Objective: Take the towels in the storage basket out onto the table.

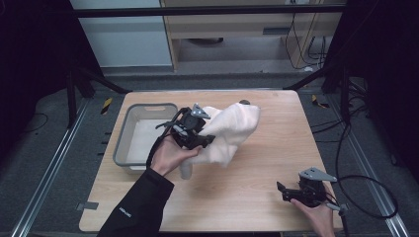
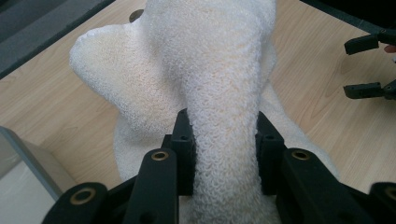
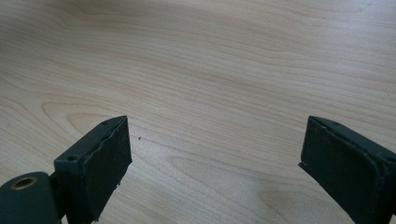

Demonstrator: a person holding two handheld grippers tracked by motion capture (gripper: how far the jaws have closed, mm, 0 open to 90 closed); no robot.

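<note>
A cream white towel [image 1: 229, 132] hangs bunched above the middle of the wooden table [image 1: 257, 168], one end draped toward the far side. My left gripper [image 1: 200, 139] is shut on a fold of this towel [image 2: 219, 84], pinched between both black jaws. At the table's near right corner my right gripper [image 1: 282, 191] rests low and open, pointing left. In the right gripper view its two jaws stand wide apart over bare wood, gripper [image 3: 212, 163] empty. The left gripper view also shows the right gripper's fingertips [image 2: 362, 44] at the far right.
A grey plastic bin [image 1: 124, 133] with a pale lining stands at the table's left side, just beside my left hand. A small dark object [image 1: 244, 102] peeks out behind the towel near the far edge. A black cable [image 1: 368, 197] loops off the right edge.
</note>
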